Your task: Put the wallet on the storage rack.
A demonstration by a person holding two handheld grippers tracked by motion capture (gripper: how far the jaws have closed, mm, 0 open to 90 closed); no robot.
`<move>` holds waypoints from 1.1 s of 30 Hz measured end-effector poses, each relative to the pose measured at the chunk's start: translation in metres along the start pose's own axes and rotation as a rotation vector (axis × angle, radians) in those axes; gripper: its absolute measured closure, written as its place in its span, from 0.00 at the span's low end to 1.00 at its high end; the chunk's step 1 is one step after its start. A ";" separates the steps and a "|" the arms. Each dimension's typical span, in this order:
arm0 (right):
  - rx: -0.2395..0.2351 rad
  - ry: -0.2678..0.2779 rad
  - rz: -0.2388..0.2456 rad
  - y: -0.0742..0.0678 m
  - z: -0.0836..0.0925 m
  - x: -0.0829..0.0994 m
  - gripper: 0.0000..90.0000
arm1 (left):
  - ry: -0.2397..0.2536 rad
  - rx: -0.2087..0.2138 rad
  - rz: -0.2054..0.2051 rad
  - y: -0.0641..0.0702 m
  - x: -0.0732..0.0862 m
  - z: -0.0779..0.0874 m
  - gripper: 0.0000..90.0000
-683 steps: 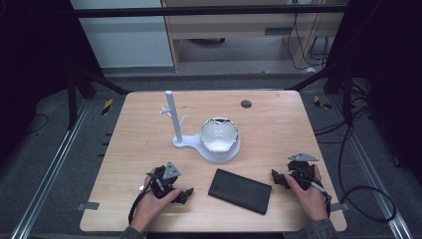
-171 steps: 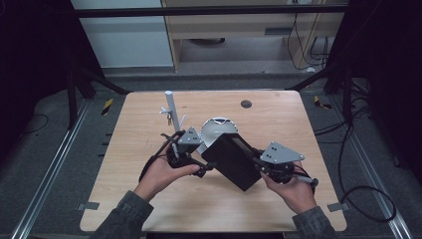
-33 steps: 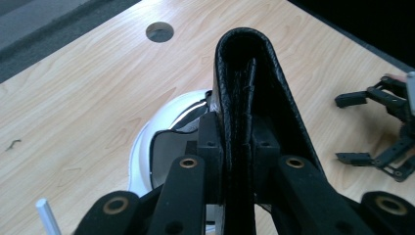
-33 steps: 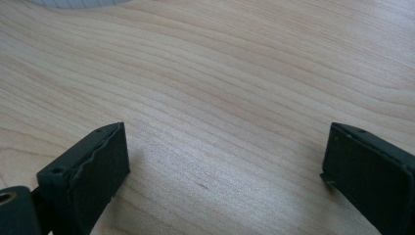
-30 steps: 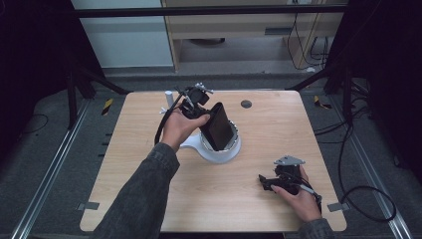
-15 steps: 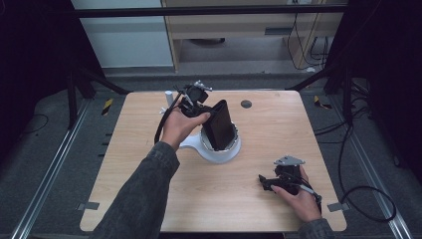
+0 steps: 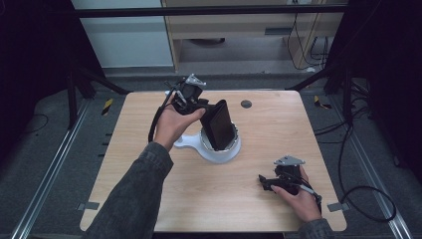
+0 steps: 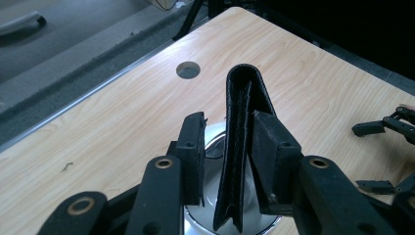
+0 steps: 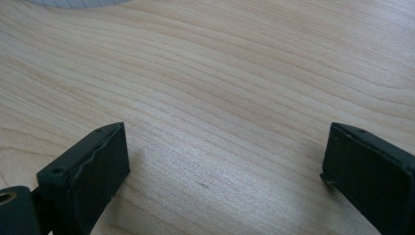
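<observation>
Wooden table [image 7: 149,124] under dim lab light. From above, the black wallet [image 7: 219,124] stands on edge in the white bowl-shaped holder [image 7: 219,152], so the placing looks done; only letting go and pulling back remains. The left gripper [image 7: 201,107] is at its top edge, the right gripper [image 7: 266,181] resting near the table's front.

Along the left gripper's jaws, they have just been opening: a gap shows on one side of the wallet [image 8: 242,147], the other pad [image 8: 269,152] close against it.

The right gripper's fingers [image 9: 93,166] stand wide, empty. A second ago the wallet was clamped, leaning more.

lab: black frame rig [image 7: 89,82], trailing cables [image 7: 348,149]
</observation>
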State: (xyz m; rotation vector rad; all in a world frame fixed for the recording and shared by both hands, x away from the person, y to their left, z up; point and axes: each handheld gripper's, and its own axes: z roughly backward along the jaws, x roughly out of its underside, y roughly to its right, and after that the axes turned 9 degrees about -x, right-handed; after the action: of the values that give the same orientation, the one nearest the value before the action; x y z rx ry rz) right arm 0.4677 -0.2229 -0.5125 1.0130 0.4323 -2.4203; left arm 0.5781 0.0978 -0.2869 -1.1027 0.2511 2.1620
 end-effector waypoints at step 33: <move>0.001 0.000 -0.002 0.000 0.000 0.000 0.03 | 0.085 0.016 -0.054 0.037 0.056 0.045 0.11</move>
State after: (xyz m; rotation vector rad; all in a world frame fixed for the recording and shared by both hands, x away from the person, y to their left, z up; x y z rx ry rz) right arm 0.4678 -0.2225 -0.5126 1.0138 0.4318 -2.4223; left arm 0.5020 0.1178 -0.3068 -1.1808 0.2742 2.0651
